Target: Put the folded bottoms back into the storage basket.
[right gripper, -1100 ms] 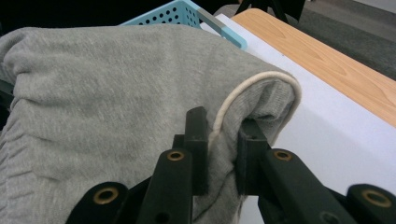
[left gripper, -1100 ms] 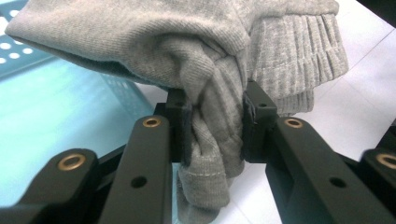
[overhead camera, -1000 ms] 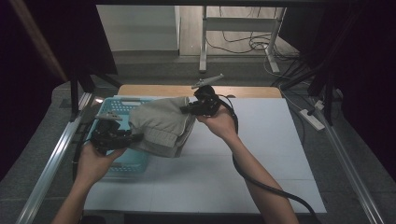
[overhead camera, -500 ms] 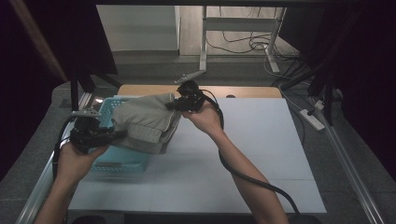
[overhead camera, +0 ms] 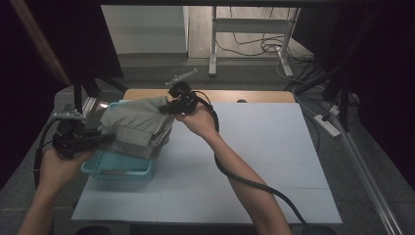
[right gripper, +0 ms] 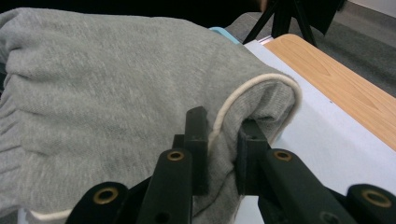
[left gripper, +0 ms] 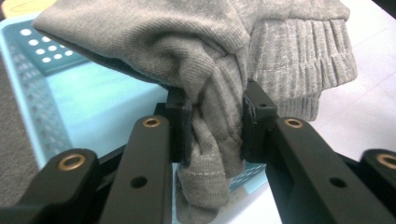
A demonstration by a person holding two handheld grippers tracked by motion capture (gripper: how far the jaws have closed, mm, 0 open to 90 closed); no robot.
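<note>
The folded grey garment (overhead camera: 137, 128) is carried slung between the two tools, hanging just over the light-blue basket (overhead camera: 117, 169) — the left gripper (left gripper: 214, 133) is clamped on a bunched fold at one end, the right gripper (right gripper: 218, 149) on a cord-trimmed edge at the other. A slip is judged the main risk; only thin pinches of cloth are held, so the folds could be shaken loose, or the drooping ribbed cuff (left gripper: 303, 60) beyond the left pads could snag the basket's rim. The long axis is judged to run from one gripper to the other, with the trimmed end toward the wooden table edge (right gripper: 336, 88).
</note>
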